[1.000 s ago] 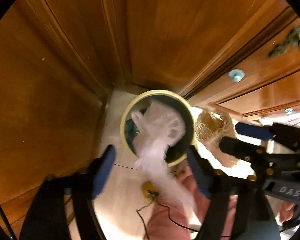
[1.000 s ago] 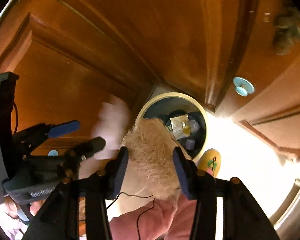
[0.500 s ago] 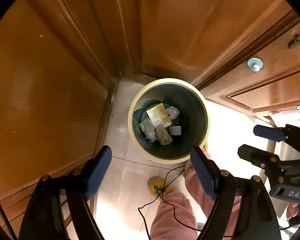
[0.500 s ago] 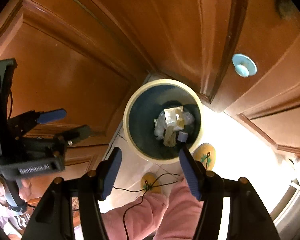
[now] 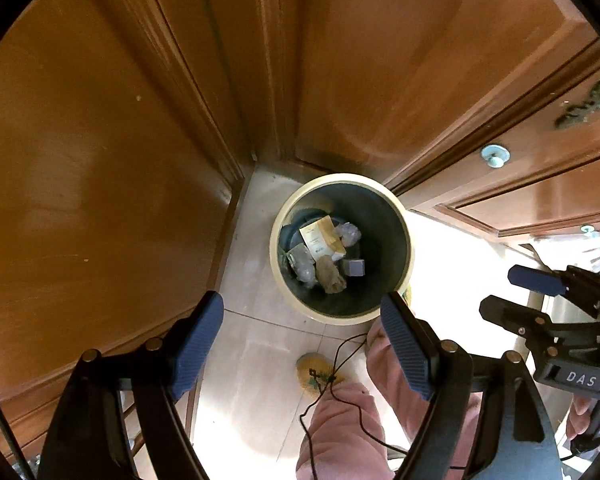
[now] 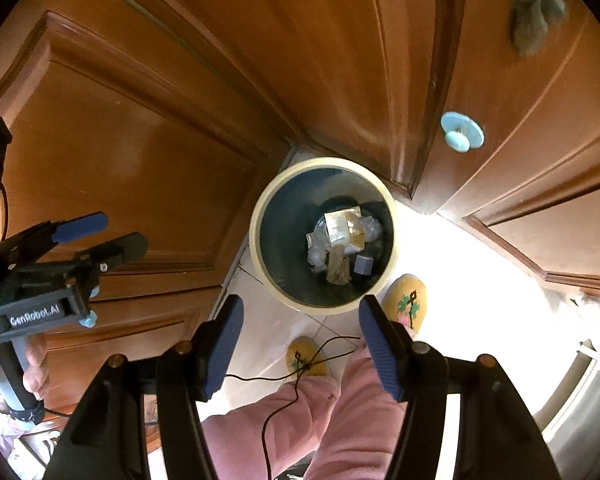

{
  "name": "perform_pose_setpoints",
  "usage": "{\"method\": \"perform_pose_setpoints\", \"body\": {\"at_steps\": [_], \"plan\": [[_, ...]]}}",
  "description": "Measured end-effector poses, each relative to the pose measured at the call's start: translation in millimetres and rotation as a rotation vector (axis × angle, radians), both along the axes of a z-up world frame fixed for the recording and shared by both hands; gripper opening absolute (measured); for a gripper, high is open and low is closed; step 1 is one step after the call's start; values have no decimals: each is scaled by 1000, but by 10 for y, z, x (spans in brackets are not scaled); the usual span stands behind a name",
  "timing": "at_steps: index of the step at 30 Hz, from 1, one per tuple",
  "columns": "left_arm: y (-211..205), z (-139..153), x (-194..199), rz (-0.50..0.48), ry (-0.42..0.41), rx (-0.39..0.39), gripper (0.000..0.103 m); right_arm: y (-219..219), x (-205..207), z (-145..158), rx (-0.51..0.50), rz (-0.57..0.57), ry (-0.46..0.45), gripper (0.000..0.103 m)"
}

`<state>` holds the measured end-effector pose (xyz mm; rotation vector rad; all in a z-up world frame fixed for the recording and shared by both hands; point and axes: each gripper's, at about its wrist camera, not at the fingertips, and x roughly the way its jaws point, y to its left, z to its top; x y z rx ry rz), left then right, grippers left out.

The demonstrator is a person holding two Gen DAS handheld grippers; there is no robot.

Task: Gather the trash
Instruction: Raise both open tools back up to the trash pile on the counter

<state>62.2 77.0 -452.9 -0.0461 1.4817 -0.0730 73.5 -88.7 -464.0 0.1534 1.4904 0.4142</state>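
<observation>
A round bin with a cream rim [image 5: 296,204] [image 6: 260,216] stands on the floor in a corner of wooden panels. Inside lie a printed paper card [image 5: 320,236] [image 6: 340,224], crumpled clear plastic [image 5: 350,234] [image 6: 370,228], a brownish wad [image 5: 332,276] [image 6: 338,268] and a small grey-blue block [image 5: 354,267] [image 6: 364,265]. My left gripper [image 5: 300,312] [image 6: 120,232] hangs above the bin's near rim, pointing down, open with nothing between its blue pads. My right gripper [image 6: 300,308] [image 5: 504,292] is beside it, also open and empty.
Wooden cabinet doors [image 6: 140,140] close in on the left and behind the bin; one has a pale blue knob [image 6: 462,132] [image 5: 495,156]. A person's pink trouser legs [image 6: 300,420], yellow slippers [image 6: 404,296] and a thin black cable [image 5: 340,360] are below the grippers on the pale tiled floor.
A second ago the left gripper had a clear plastic bag and the right a brownish fuzzy wad over the bin. Both pieces now lie inside it, and both grippers are empty.
</observation>
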Motion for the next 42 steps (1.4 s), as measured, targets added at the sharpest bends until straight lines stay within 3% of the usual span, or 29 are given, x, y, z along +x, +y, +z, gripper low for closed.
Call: {"method": "perform_pose_setpoints", "body": {"at_steps": [11,19,30,42], "plan": [[-64,750,-8,-15,-59,-15,79,20,33,770,-32,-7,-82,60],[-65,1578,-14,-17,-115,-46,79,-53,-31,1566,-45,-52,-151,60],[-122,2863,-49,-94,-282,-83,81,-73,-170,2655,-71,-86,-294,60],[-321,3902,169,-136,-479,-96,89,-179,-72,3692,-88,-99,-455,60]]}}
